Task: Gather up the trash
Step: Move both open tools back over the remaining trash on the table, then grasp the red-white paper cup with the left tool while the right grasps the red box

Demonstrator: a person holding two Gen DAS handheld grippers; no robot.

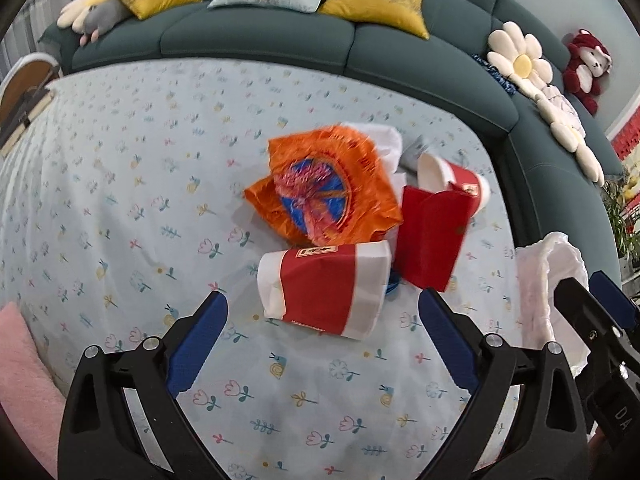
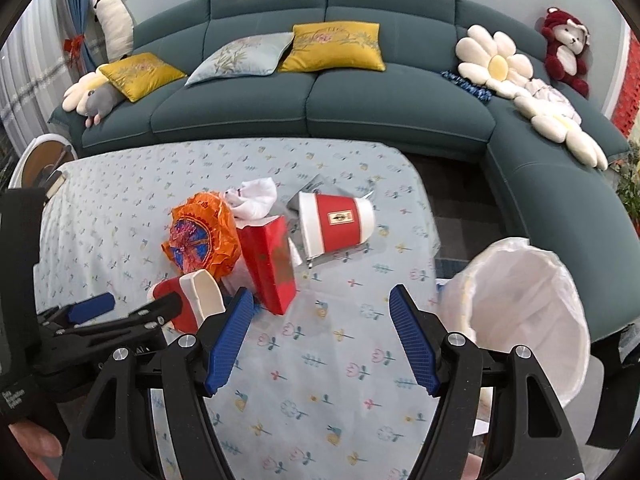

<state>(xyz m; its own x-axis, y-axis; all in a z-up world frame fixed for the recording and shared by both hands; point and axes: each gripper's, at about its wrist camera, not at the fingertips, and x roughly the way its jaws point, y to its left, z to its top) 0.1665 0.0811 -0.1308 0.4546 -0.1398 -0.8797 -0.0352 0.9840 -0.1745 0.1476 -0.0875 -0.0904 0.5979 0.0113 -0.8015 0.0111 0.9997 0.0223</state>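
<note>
Left wrist view: the left gripper (image 1: 322,312) hangs spread wide over the flowered tablecloth (image 1: 120,200), gripping nothing, its blue pads (image 1: 200,340) flanking the near cup (image 1: 324,288). That red-and-white paper cup lies on its side, squashed, just short of the pads and touching neither. Just beyond it sits an orange wrapper (image 1: 320,188), crumpled, with a red carton (image 1: 432,236) to its right and a far cup (image 1: 456,176) tipped over behind the carton. White tissue (image 1: 384,140) shows past the wrapper.

In the right wrist view the right gripper (image 2: 322,320) is likewise released, jaws apart above bare cloth, nearer than the pile. The red carton (image 2: 270,264) stands tilted just past its left pad; the far cup (image 2: 338,220) lies well beyond. To the right, off the table edge, the bin (image 2: 528,308) with a white liner stands open. A green sofa (image 2: 320,100) with cushions runs along the far side.
</note>
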